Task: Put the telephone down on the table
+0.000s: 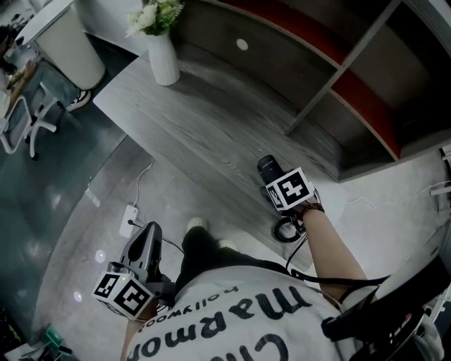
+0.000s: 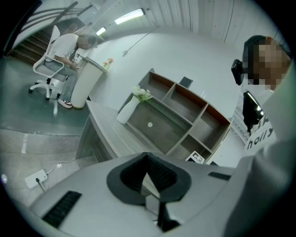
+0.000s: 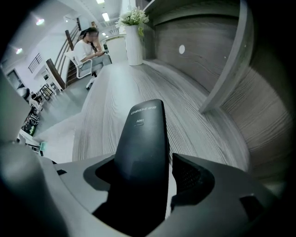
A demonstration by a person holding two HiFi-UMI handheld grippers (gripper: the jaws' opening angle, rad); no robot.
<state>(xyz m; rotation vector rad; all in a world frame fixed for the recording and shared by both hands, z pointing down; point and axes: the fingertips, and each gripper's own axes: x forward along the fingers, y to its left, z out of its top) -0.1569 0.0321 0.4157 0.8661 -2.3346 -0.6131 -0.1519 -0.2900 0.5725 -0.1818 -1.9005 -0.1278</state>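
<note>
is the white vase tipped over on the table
No, the white vase stands upright on the table.

Telephone [image 3: 141, 157] black, small grey print. Tabletop [image 1: 190, 120] grey woodgrain. Vase [image 1: 163, 60] white, flowers [image 1: 155, 15] white with green leaves. Shelf [image 1: 366, 109] grey, red-brown inner panels. Shirt [image 1: 239, 324] white, black lettering. Power strip [image 1: 129, 220] white. Floor [image 1: 77, 233] pale grey.

Left gripper [image 1: 149, 231] closed, right gripper [image 1: 271, 175] jaws apart

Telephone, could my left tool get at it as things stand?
Probably not cleanly: the right tool straddles the telephone with open jaws, covering its near end, and the left tool hangs shut, off the table.
</note>
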